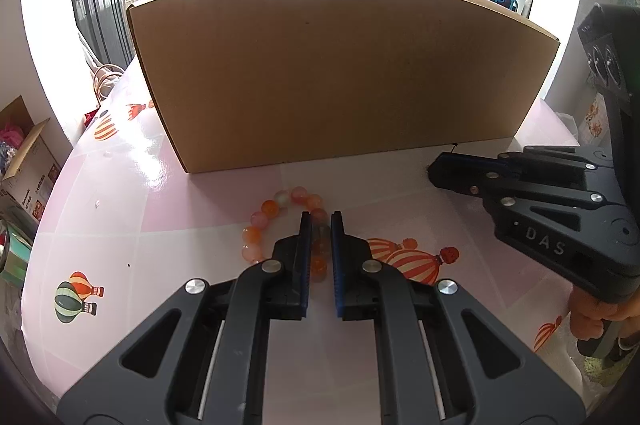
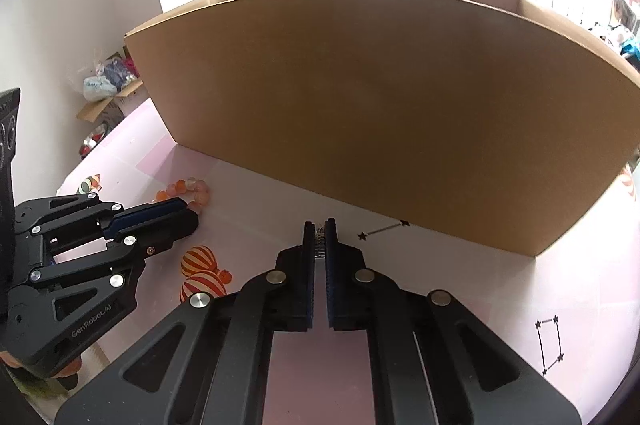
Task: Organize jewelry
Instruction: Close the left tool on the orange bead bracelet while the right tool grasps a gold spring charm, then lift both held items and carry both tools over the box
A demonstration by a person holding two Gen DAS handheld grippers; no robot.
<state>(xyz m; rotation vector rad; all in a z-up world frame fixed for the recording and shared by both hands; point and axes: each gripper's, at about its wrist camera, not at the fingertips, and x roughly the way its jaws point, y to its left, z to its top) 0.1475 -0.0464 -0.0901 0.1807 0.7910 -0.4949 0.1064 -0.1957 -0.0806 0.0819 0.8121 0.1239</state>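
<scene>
A bracelet of orange and pink beads [image 1: 260, 221] lies on the pink tablecloth in front of a cardboard box. My left gripper [image 1: 320, 221] is shut on the bracelet's right side, with beads showing between its blue pads. In the right wrist view the same bracelet [image 2: 188, 189] sits at the tips of the left gripper [image 2: 192, 213]. My right gripper [image 2: 319, 225] is shut on a small silvery piece [image 2: 319, 245] close to the box's lower edge; what kind of piece it is I cannot tell. The left wrist view shows the right gripper [image 1: 434, 171] low over the table at the right.
A large open cardboard box [image 1: 340, 73] [image 2: 380, 113] stands upright just beyond both grippers. The tablecloth [image 1: 120, 193] has balloon prints and black star-and-line marks [image 2: 384, 229]. A hand [image 1: 592, 317] holds the right gripper's handle. Boxes and clutter lie off the table's left edge.
</scene>
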